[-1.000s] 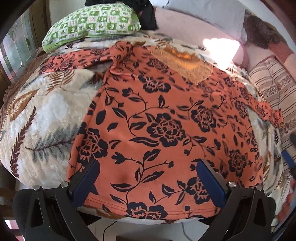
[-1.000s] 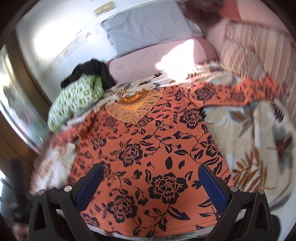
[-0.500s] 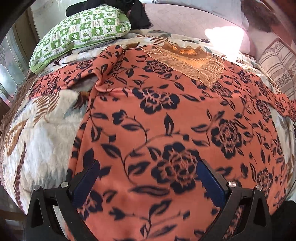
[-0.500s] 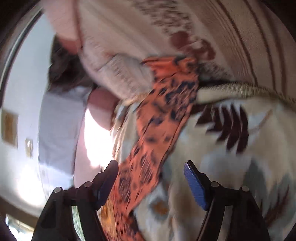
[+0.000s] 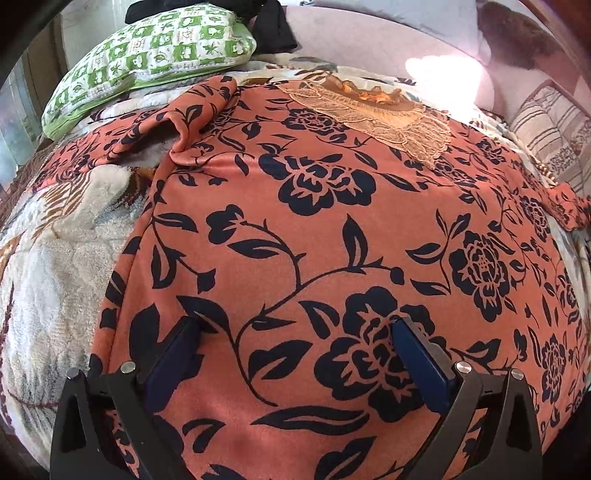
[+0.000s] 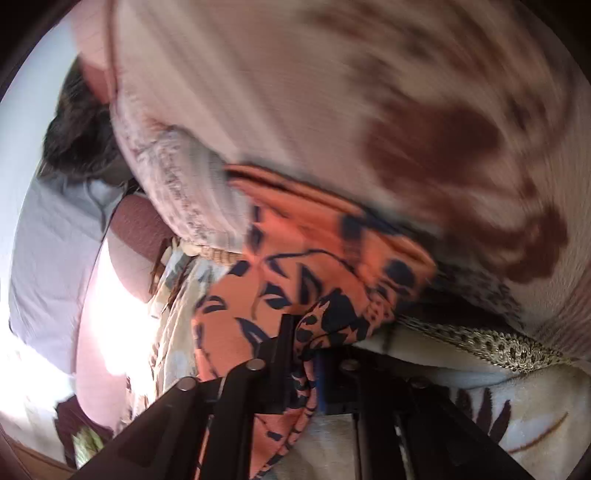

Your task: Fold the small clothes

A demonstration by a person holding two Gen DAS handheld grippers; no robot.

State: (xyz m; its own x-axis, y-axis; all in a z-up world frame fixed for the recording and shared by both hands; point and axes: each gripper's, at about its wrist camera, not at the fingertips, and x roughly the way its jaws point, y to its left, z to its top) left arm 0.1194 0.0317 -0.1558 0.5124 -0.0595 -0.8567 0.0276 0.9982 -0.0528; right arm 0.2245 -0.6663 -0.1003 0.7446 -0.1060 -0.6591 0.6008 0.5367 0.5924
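**Orange floral top spread on a bed, one sleeve pinched**

Nearest the left wrist camera, the left gripper (image 5: pixel 295 354) hangs with its jaws wide apart over the lower part of the orange floral top (image 5: pixel 314 229); its blue pads (image 5: pixel 421 365) sit just above the cloth, gripping nothing. The top lies spread flat, front up, across a plush leaf-print blanket (image 5: pixel 55 266) that covers the bed. Its left sleeve (image 5: pixel 155 129) is rumpled and folded near the shoulder, and a lace collar panel (image 5: pixel 380 114) marks the neckline at the far end.

In the right wrist view, which is blurred, the right gripper (image 6: pixel 314 354) has its jaws pressed together on the end of the top's other sleeve (image 6: pixel 295 280), the cloth bunched between the fingers. This sleeve lies at the blanket's edge, touching a striped cushion (image 6: pixel 332 92).

Farther back, a green-and-white checked pillow (image 5: pixel 147 59) rests at the head of the bed with a dark garment (image 5: pixel 273 26) behind it. Beyond that lie a pale pink mattress surface (image 5: pixel 369 40) with a bright patch of sunlight (image 5: pixel 443 74) and a grey pillow (image 6: pixel 48 240) against a pale wall.
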